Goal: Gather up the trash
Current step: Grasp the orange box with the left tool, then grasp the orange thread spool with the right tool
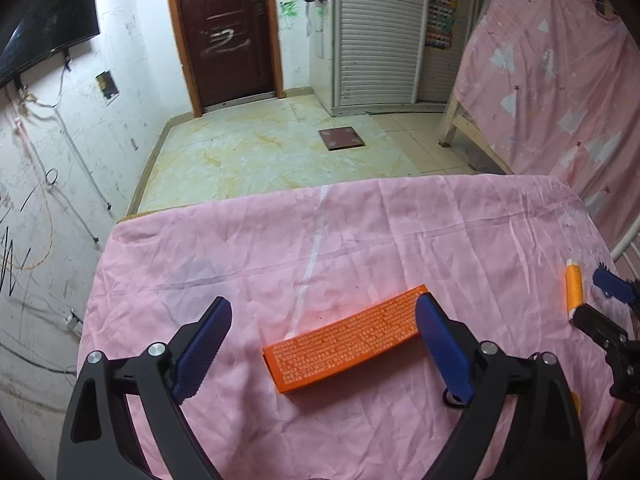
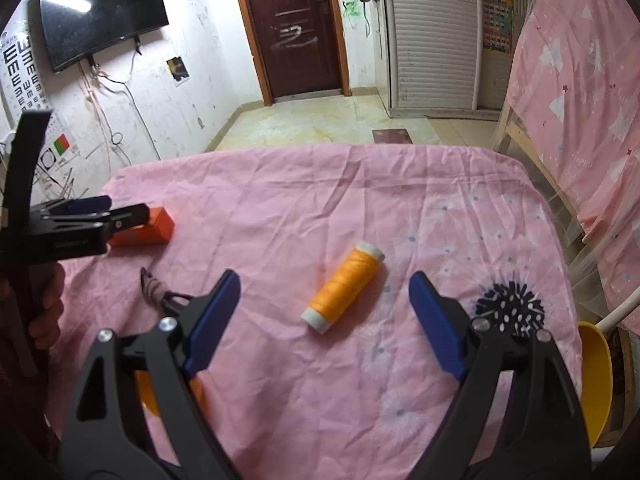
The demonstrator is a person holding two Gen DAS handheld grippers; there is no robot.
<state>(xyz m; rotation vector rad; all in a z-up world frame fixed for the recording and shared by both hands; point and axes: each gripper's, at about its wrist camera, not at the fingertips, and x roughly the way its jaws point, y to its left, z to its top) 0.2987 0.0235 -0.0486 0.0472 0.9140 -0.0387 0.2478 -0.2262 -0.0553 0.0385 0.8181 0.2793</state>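
An orange box (image 1: 344,344) printed with white text lies flat on the pink cloth (image 1: 240,248). My left gripper (image 1: 324,304) is open just above it, one finger on each side, and the right finger overlaps the box's right end. An orange thread spool (image 2: 346,286) with white ends lies on its side farther right. My right gripper (image 2: 325,280) is open around it, and neither pad touches it. The spool (image 1: 574,290) and the right gripper (image 1: 596,304) also show at the right edge of the left wrist view. The left gripper (image 2: 116,210) and the box (image 2: 148,228) appear at the left of the right wrist view.
A small brownish knotted tie (image 2: 154,288) lies on the cloth near my right gripper's left finger. A yellow container (image 2: 596,380) sits beyond the table's right edge. An orange object (image 2: 148,392) shows under the right gripper. A pink-draped bed frame (image 1: 560,80) stands on the right, with tiled floor (image 1: 260,152) ahead.
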